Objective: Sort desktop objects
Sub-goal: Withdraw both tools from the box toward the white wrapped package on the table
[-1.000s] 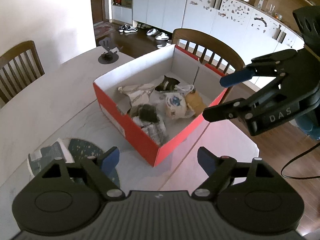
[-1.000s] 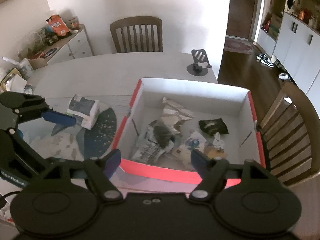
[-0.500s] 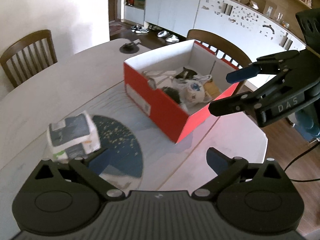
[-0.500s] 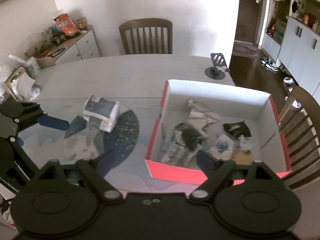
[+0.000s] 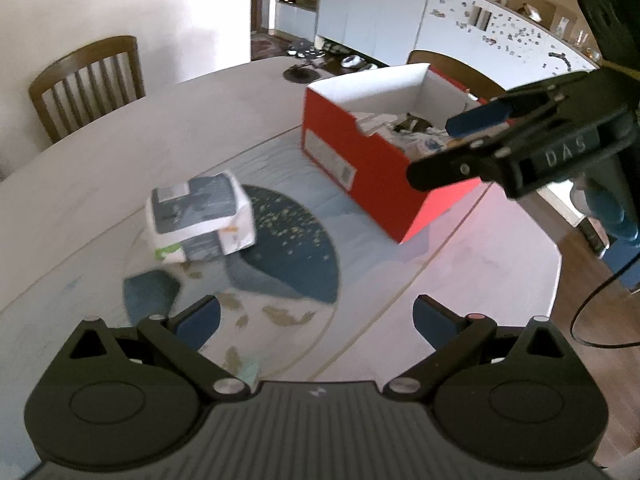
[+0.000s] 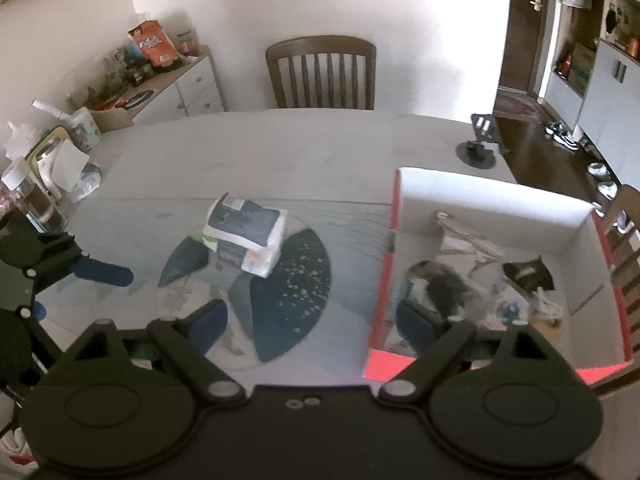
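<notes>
A white and dark blue tissue pack (image 5: pixel 200 216) (image 6: pixel 248 240) lies on a round patterned mat (image 5: pixel 288 252) on the pale table. To its right stands a red cardboard box (image 5: pixel 372 168) (image 6: pixel 492 196), white inside, with several crumpled wrappers and small items in it. My left gripper (image 5: pixel 316 320) hovers open over the mat, short of the pack, with nothing between its fingers. My right gripper (image 6: pixel 314 324) is over the mat beside the box's left wall; its jaws are opening and hold nothing. Each gripper shows in the other's view: the right gripper (image 5: pixel 448 146) near the box, the left gripper (image 6: pixel 72 292) at the far left.
A black phone stand (image 6: pixel 476 148) sits near the table's far corner. Wooden chairs (image 6: pixel 320 72) (image 5: pixel 88 84) stand around the table. A glass jar and clutter (image 6: pixel 36 196) crowd the left end. A black cable (image 5: pixel 600 308) hangs off the right side.
Both grippers have moved left, away from the red box and toward the tissue pack, which is now central in both views. Both pairs of jaws stand wider than before.
</notes>
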Motion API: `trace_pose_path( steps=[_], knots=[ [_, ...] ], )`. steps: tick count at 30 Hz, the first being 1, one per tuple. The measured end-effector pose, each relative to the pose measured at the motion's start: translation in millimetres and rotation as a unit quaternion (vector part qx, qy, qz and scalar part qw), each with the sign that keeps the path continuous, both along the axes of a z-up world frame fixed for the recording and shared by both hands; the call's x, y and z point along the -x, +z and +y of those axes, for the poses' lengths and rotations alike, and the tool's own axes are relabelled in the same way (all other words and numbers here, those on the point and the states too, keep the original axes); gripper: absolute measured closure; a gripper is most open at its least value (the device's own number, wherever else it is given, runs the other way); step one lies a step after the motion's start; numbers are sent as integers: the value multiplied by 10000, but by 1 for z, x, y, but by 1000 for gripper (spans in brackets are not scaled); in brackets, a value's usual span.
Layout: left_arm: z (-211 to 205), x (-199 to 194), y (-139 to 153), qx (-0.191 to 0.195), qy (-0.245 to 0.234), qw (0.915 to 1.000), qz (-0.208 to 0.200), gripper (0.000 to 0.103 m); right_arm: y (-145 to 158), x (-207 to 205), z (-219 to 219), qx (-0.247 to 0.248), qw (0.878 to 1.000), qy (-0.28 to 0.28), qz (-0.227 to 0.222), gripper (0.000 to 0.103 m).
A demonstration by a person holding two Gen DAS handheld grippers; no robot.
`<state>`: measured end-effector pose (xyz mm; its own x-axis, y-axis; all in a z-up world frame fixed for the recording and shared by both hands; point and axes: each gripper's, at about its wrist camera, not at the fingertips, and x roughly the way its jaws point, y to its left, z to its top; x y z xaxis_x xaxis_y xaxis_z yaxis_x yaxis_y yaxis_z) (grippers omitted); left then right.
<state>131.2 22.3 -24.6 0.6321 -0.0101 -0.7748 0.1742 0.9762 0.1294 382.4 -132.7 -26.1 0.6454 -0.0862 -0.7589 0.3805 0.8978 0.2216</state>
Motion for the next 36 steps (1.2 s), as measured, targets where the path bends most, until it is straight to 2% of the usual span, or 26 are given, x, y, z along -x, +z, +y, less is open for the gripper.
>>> trace_pose_path(
  steps=[7,9,12,17,25,31,36],
  knots=[
    [22,14,-14,-61,140,9999,20,0,-6,-27,8,2,9999,169,25,11],
    [30,16,-20,63,199,9997,160,0,-9,-34,10,-6,9997,223,42,11],
    [39,19,-25,90,304,9994,159,0,-13,-44,15,-41,9995,299,75,11],
    [52,19,-35,202,464,9984,237,0,-21,-63,21,-63,9989,450,135,11],
    [67,19,-56,185,632,9974,284,0,-37,-97,25,-26,9976,642,270,11],
    [76,17,-75,148,708,9963,463,0,-50,-121,22,26,9967,706,400,11],
    [83,16,-84,106,778,9955,538,0,-53,-145,23,214,9923,1114,493,11]
  ],
)
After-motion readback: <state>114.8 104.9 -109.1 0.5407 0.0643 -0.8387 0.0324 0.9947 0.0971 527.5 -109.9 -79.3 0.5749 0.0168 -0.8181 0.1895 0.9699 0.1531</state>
